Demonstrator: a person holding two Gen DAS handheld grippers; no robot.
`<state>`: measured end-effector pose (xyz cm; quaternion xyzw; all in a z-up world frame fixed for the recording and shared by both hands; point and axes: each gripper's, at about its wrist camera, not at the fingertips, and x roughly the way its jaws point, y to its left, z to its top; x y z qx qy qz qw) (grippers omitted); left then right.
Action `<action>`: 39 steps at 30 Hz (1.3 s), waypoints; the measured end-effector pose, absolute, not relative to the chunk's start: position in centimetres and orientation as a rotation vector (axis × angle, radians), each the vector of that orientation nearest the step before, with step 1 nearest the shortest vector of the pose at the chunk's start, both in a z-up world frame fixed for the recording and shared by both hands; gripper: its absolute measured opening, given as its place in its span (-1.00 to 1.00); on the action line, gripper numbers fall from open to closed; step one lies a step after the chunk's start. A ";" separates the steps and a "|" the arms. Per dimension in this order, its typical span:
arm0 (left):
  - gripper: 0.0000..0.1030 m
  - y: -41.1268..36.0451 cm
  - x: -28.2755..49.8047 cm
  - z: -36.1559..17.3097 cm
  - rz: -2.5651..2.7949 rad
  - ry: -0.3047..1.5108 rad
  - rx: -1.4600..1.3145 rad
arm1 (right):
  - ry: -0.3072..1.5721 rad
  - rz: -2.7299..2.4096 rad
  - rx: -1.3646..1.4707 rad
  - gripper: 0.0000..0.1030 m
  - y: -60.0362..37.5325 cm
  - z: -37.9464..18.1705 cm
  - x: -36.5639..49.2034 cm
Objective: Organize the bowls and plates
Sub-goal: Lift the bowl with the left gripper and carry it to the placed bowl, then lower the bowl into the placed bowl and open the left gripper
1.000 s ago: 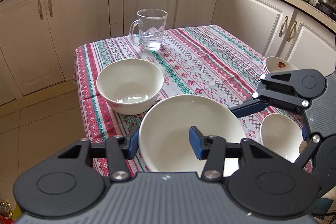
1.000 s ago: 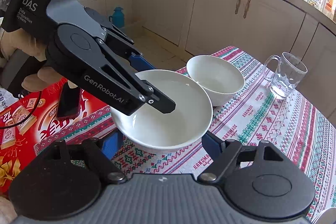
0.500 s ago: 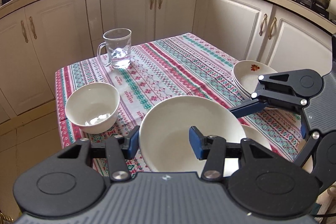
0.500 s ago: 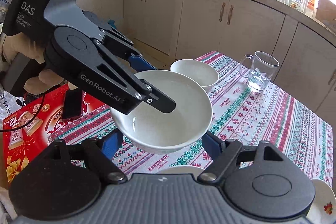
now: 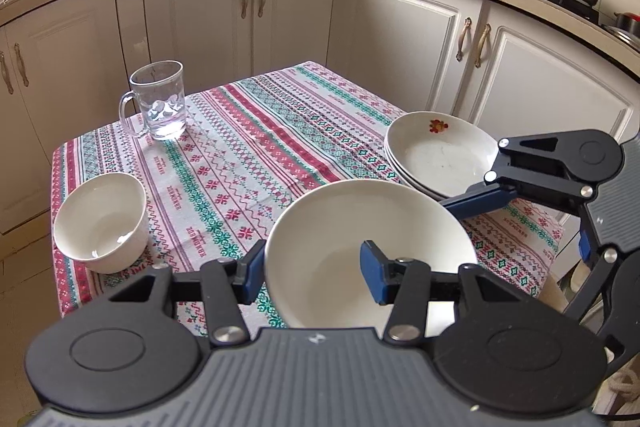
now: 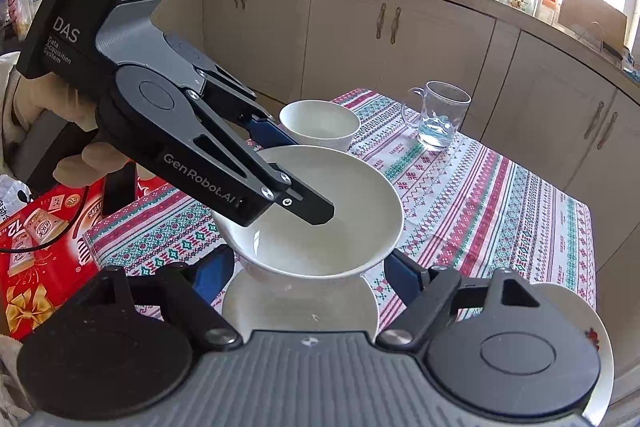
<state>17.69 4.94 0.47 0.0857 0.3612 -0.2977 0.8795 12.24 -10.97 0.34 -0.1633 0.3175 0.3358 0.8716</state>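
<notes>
A large white bowl (image 5: 360, 239) (image 6: 320, 219) hangs above the striped tablecloth (image 5: 260, 147), held from two sides. My left gripper (image 5: 312, 275) (image 6: 296, 175) is shut on its rim, one finger inside the bowl and one outside. My right gripper (image 6: 308, 269) (image 5: 516, 227) is shut on the bowl's lower body, with a blue finger on each side. Directly below sits another white bowl (image 6: 300, 303). A smaller white bowl (image 5: 100, 223) (image 6: 320, 123) stands at the table's left edge. A stack of white plates with a red flower (image 5: 440, 151) (image 6: 600, 347) lies to the right.
A glass mug (image 5: 160, 107) (image 6: 436, 115) stands near the table's far left corner. A red printed box (image 6: 36, 259) lies beside the table under the hand on the left gripper. White kitchen cabinets (image 5: 248, 15) ring the table, with a wok and a pot on the counter.
Both grippers have carried the large bowl rightward across the table. The small bowl and mug have slid left in view, and the plate stack has come into sight. Both grips are unchanged.
</notes>
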 end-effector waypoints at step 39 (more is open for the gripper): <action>-0.06 3.1 16.7 -3.0 -0.666 0.817 0.220 | 0.796 0.713 -0.343 0.66 -12.4 -3.1 12.0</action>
